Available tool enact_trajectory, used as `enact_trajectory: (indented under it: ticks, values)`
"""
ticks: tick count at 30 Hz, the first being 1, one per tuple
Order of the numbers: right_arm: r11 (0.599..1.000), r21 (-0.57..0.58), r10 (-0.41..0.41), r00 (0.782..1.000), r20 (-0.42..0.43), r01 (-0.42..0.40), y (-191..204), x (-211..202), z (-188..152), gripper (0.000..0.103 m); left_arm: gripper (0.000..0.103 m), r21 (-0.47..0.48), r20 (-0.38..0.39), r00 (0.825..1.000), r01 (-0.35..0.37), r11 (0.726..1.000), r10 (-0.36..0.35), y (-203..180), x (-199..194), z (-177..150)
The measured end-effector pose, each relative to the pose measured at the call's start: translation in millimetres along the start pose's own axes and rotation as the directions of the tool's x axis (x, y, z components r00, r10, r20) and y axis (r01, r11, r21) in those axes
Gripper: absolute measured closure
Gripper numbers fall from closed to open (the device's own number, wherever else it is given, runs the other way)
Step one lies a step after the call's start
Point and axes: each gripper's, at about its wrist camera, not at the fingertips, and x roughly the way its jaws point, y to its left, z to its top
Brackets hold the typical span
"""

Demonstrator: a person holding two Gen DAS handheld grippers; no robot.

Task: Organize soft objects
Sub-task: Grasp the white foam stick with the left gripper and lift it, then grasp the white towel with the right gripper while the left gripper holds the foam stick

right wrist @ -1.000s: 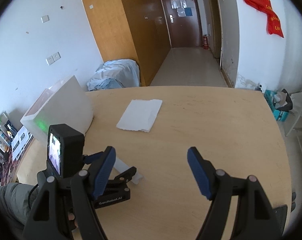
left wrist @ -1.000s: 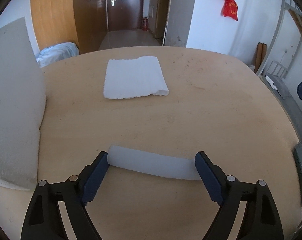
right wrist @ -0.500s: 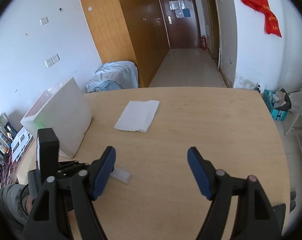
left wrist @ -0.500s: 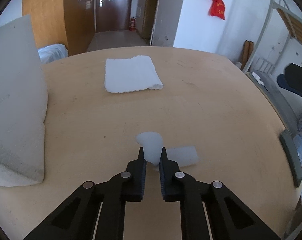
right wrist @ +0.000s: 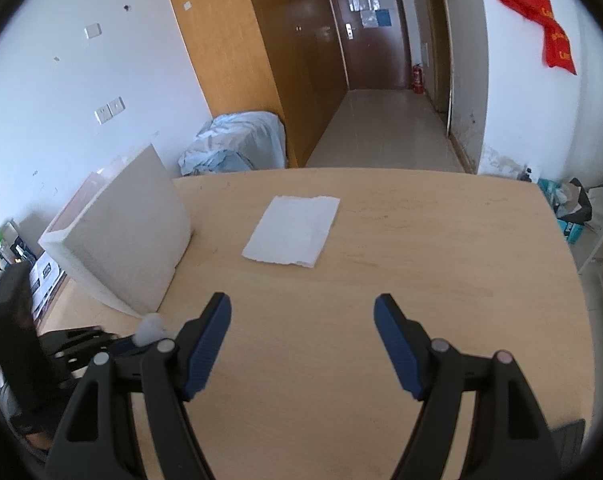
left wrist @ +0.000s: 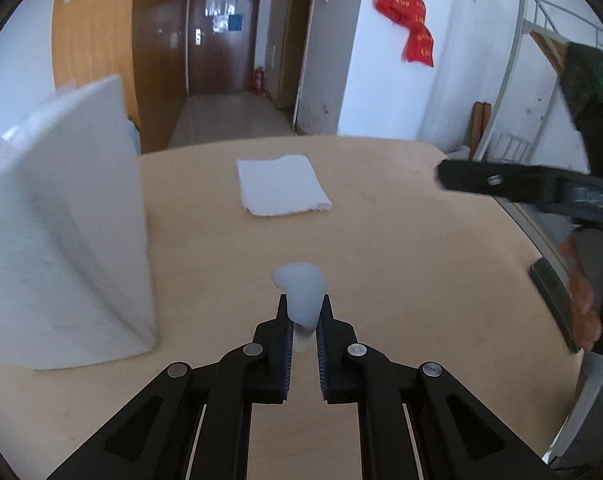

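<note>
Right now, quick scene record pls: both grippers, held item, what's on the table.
left gripper: shut on the pale squashed soft foam piece, held above the table
right gripper: open, nothing between its fingers
folded white towel: flat on the light wooden table, far side, untouched
large white foam box: at table's left edge

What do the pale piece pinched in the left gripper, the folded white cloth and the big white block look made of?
Pale translucent piece in the left gripper: probably soft foam or silicone, matte; it bulges above the closed fingers. Folded white cloth: looks like terry fabric, with a nubby surface and wavy edge. Big white block: seemingly foam, matte and slightly grainy, with rounded edges.
</note>
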Motion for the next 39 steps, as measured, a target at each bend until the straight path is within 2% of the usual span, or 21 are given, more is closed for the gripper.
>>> enact_trajectory:
  ticks: [6,18,24,30,34,39]
  values:
    - [1.0,-0.018,-0.021,0.999,-0.038,0.021,14.0,37.1,15.4,0.025,0.092,-0.01,0.025,0.999,-0.023,1.0,0.024,15.0,-11.7,0.5]
    - [0.988,-0.102,-0.129,0.983,-0.129,0.116,29.9,120.7,40.9,0.025,0.092,-0.057,0.035,0.999,-0.02,0.998,0.022,35.8,-13.6,1.1]
    - [0.98,-0.145,-0.155,0.976,-0.15,0.134,42.4,134.1,41.3,0.025,0.092,-0.067,0.037,0.999,-0.017,0.998,0.019,38.4,-12.9,1.2]
    - [0.963,-0.19,-0.225,0.957,-0.183,0.19,45.1,153.5,41.9,0.025,0.092,-0.067,0.039,0.999,-0.015,0.998,0.018,38.1,-14.0,-0.7]
    - [0.959,-0.201,-0.242,0.947,-0.209,0.201,43.1,161.9,37.8,0.026,0.092,-0.066,0.042,0.999,-0.007,0.998,0.009,37.3,-14.6,-0.7]
    - [0.956,-0.209,-0.247,0.948,-0.203,0.204,43.7,159.2,36.7,0.026,0.092,-0.067,0.046,0.999,-0.001,0.998,0.004,37.7,-16.1,-1.0]
